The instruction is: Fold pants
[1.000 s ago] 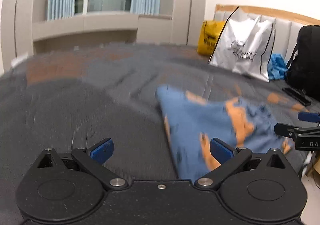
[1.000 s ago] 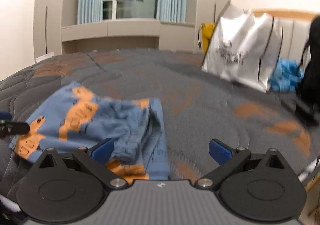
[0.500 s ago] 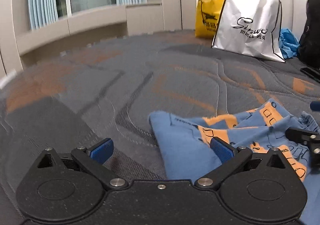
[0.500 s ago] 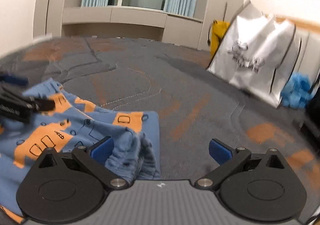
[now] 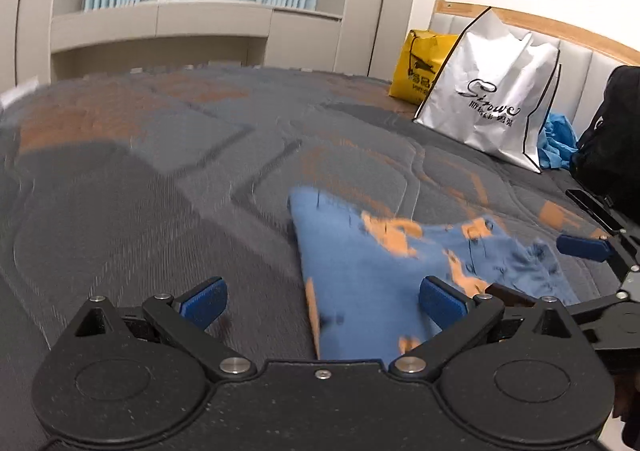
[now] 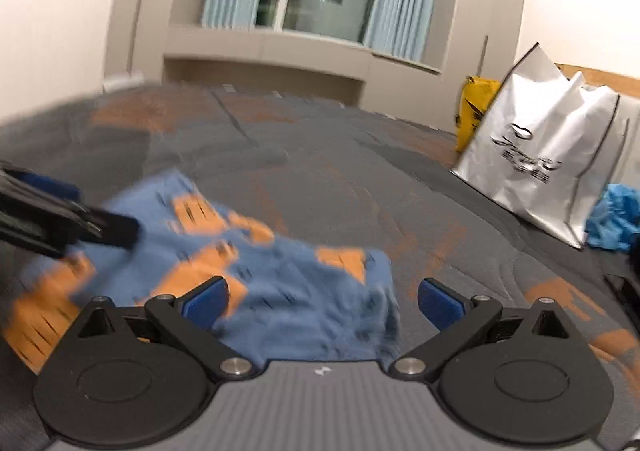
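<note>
Left gripper [image 5: 322,301]: jaws wide apart, nothing between the pads. Right gripper [image 6: 322,301]: the same, wide and empty.

Pants [image 5: 384,263], blue with orange patches, lie on the bed [image 5: 160,179] in a compact bundle, apparently folded at least once. From the left gripper they sit ahead and to its right, with one edge running under its right pad [image 5: 442,301]. From the right gripper they sit ahead and to its left, reaching under its left pad [image 6: 206,301]; a rumpled thick edge lies just ahead between the jaws. Each gripper shows at the other view's margin, on opposite sides of the cloth. Both views are motion-blurred, so fine creases cannot be read.

Judgement: between grasps, next fold or tidy-up not yet begun.

Risks from here:
- Bundle is rumpled at the right gripper's end. A pinch there may catch only the top layer, so the fold peels open on lifting.
- Grippers are moving fast, by the blur. A pad brushing the cloth on approach could drag it and skew the edges.
- Uneven grab heights on the two sides would leave a crooked fold.
- Quilted cover may bunch into a low pinch.

Beyond, well clear: white bag [image 5: 496,107], yellow bag [image 5: 418,69].
</note>
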`<action>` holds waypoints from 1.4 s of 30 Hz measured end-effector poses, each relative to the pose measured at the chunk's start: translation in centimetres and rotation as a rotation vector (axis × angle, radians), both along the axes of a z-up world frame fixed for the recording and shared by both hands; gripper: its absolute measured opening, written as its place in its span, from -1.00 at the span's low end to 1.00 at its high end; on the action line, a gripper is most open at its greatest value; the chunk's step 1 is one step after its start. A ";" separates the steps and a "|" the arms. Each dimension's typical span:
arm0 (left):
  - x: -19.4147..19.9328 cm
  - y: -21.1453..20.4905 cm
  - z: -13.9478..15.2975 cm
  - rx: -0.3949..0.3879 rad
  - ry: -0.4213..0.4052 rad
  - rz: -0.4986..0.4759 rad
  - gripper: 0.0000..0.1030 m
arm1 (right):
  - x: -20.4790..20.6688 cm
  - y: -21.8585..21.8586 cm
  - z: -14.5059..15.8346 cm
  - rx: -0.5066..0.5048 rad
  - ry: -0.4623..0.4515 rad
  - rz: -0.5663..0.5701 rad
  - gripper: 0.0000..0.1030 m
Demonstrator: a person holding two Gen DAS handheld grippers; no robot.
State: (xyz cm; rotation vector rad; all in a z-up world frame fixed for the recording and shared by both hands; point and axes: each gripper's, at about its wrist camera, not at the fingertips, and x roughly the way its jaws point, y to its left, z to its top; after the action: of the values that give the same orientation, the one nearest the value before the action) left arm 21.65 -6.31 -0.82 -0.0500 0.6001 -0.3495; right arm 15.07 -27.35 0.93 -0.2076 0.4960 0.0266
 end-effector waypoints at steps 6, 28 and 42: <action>-0.2 0.2 -1.2 0.003 0.023 0.020 0.99 | -2.2 -2.7 -0.6 0.095 0.000 -0.050 1.00; -0.1 0.3 -1.5 -0.003 0.037 0.022 0.99 | -4.1 -6.5 -0.3 0.361 0.009 -0.125 1.00; 0.0 0.2 -1.5 -0.007 0.038 0.022 0.99 | 2.2 -8.1 -0.3 0.419 0.062 -0.051 1.00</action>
State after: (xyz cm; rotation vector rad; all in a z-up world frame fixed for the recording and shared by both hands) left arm 21.63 -6.07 -2.33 -0.0701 0.6353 -0.3305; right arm 17.30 -35.49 0.66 0.2165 0.5461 0.0861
